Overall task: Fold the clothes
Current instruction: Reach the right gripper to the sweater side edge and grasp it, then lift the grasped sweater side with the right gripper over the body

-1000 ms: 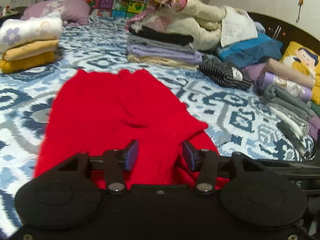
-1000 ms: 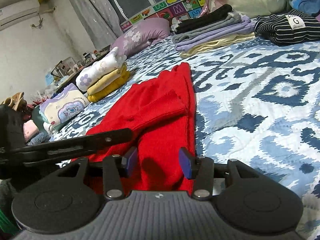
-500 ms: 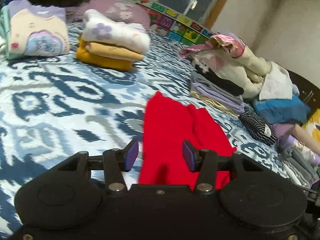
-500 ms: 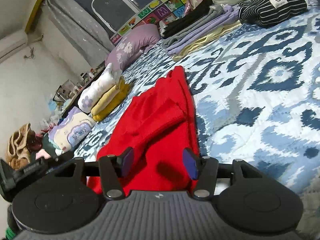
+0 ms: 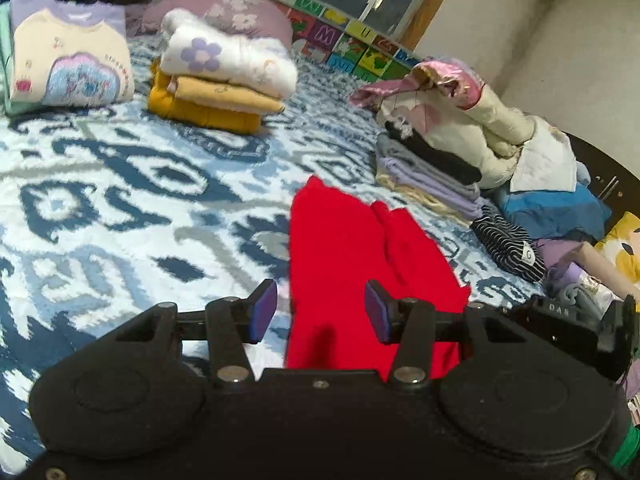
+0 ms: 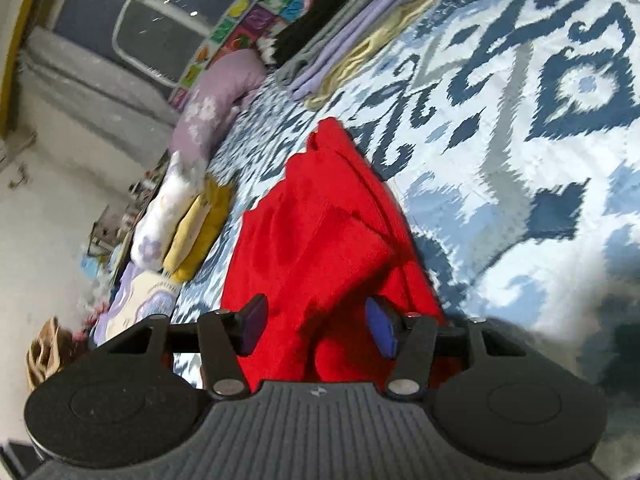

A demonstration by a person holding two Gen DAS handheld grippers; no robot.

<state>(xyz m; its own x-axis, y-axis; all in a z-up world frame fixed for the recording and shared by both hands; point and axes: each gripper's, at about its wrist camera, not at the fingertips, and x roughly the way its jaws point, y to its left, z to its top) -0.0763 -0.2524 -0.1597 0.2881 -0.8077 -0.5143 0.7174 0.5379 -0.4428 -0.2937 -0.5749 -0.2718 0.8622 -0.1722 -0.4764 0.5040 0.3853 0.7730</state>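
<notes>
A red garment (image 5: pixel 340 240) lies lengthwise on the blue-and-white patterned bedspread (image 5: pixel 120 200), partly folded with one layer over another. My left gripper (image 5: pixel 320 316) hovers open over the garment's near left edge, with nothing gripped. In the right wrist view the same red garment (image 6: pixel 312 232) fills the centre. My right gripper (image 6: pixel 316 328) is rolled to one side low over the garment's near end. Its jaws are closing. Red cloth shows in the gap between the blue pads (image 6: pixel 380 332), which do not press on it.
Folded stacks ring the bed: a white and yellow pile (image 5: pixel 216 80), a lilac printed top (image 5: pixel 68 64), grey and lilac clothes (image 5: pixel 432 176) under a cream heap, and a striped bundle (image 5: pixel 508 248). A purple pillow (image 5: pixel 224 12) lies at the back.
The left gripper has swung from over the garment's middle to its left edge and then stayed. The right gripper has rolled sideways and come closer to the garment's near end.
</notes>
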